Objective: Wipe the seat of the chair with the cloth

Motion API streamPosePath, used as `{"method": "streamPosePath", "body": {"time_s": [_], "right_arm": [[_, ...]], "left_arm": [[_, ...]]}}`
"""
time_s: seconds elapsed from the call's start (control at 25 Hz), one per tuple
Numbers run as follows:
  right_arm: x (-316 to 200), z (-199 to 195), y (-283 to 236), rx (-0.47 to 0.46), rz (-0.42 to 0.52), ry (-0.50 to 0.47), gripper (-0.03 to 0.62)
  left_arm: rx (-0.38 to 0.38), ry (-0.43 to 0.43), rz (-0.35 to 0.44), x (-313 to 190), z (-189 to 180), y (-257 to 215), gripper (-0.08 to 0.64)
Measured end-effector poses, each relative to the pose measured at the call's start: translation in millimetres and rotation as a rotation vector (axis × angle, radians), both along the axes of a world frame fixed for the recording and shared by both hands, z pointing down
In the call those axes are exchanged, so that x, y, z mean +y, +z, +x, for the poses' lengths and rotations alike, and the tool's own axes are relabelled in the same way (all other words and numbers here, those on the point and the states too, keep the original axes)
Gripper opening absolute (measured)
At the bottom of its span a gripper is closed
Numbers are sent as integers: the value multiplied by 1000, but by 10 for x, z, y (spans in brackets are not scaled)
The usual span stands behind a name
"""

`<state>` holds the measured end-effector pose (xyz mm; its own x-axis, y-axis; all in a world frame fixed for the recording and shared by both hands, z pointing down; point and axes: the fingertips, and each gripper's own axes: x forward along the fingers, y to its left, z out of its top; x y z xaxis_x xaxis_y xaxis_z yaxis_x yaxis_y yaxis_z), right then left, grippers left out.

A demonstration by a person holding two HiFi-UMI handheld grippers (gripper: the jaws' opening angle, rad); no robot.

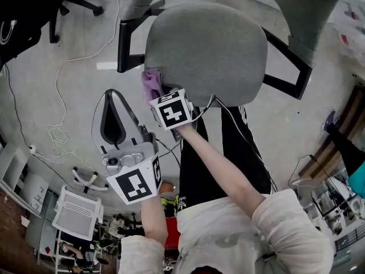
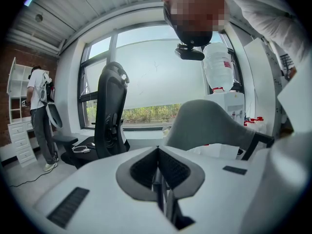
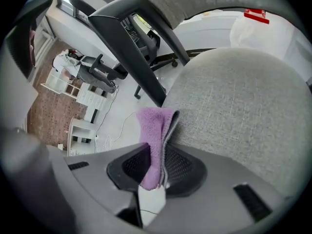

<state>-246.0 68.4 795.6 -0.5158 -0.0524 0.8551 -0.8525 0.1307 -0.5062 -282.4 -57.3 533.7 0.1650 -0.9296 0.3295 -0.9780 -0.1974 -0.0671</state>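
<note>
The chair's grey fabric seat (image 1: 211, 50) fills the upper middle of the head view, with black armrests (image 1: 122, 44) on both sides. A purple cloth (image 1: 151, 83) lies against the seat's near left edge, and my right gripper (image 1: 158, 93) is shut on it. In the right gripper view the cloth (image 3: 155, 130) stands folded between the jaws, touching the rim of the seat (image 3: 234, 106). My left gripper (image 1: 114, 99) hangs to the left of the chair, off the seat. Its jaws (image 2: 158, 152) are shut with nothing in them, pointing towards a window.
A white cable (image 1: 57, 96) runs over the concrete floor left of the chair. A black chair base (image 1: 51, 10) stands at the far left. The left gripper view shows a black office chair (image 2: 109, 116), a standing person (image 2: 39, 116) and a water bottle (image 2: 218, 65).
</note>
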Motion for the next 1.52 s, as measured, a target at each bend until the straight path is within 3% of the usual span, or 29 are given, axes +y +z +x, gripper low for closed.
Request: {"method": "streamPosePath", "body": {"time_s": [0.24, 0.6, 1.0, 1.24, 1.52], "right_arm": [[117, 284, -11, 25, 7, 5, 86], [474, 1360, 30, 93, -10, 70, 86], [847, 2533, 34, 198, -35, 160, 87], [1025, 3155, 58, 275, -41, 185, 86], [1165, 3576, 60, 333, -73, 182, 87]], "left_arm": [[15, 28, -11, -96, 277, 33, 14], [33, 197, -21, -204, 1162, 119, 14], [39, 302, -35, -162, 2030, 214, 14], [38, 342, -43, -141, 2347, 229, 14], [44, 375, -42, -155, 2592, 237, 14]]}}
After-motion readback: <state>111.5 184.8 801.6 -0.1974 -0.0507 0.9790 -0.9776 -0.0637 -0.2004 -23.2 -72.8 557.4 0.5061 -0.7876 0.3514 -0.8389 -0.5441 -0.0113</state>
